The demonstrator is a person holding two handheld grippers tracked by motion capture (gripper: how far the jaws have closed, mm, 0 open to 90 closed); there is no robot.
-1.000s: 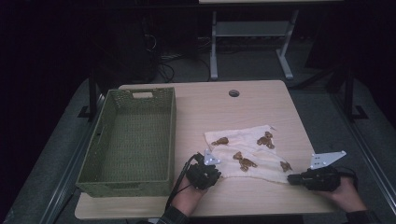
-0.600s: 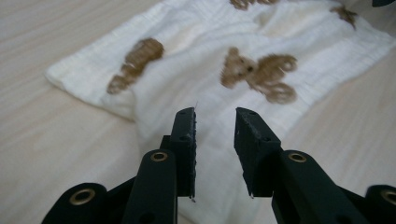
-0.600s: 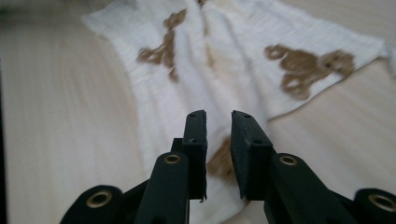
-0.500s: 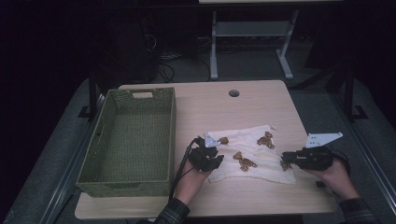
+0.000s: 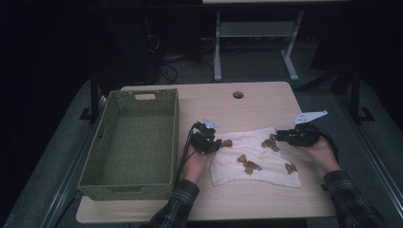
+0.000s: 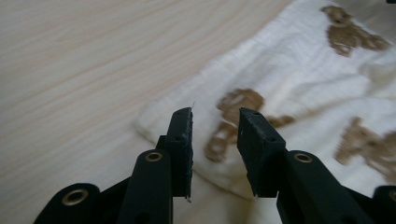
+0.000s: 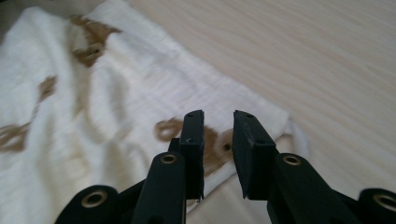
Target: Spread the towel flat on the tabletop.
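A white cloth (image 5: 259, 159) printed with brown bears lies on the right half of the wooden table (image 5: 247, 107). My left gripper (image 5: 217, 145) hovers at the cloth's far left corner, pointing right. In the left gripper view that gripper (image 6: 215, 121) has just been opening; its jaws stand apart over the cloth (image 6: 303, 84), with nothing pinched between them. My right gripper (image 5: 281, 137) sits at the far right corner, pointing left. In the right gripper view this gripper (image 7: 218, 122) also shows a gap, with the cloth's corner (image 7: 140, 93) lying under the tips.
A green woven basket (image 5: 95, 156) with nothing in it fills the table's left side, close to my left hand. A round cable hole (image 5: 238, 95) sits near the far edge. A desk frame (image 5: 218, 42) stands on the floor beyond the table.
Both grippers have moved from the cloth's near corners up to its far corners. The cloth itself lies as before.
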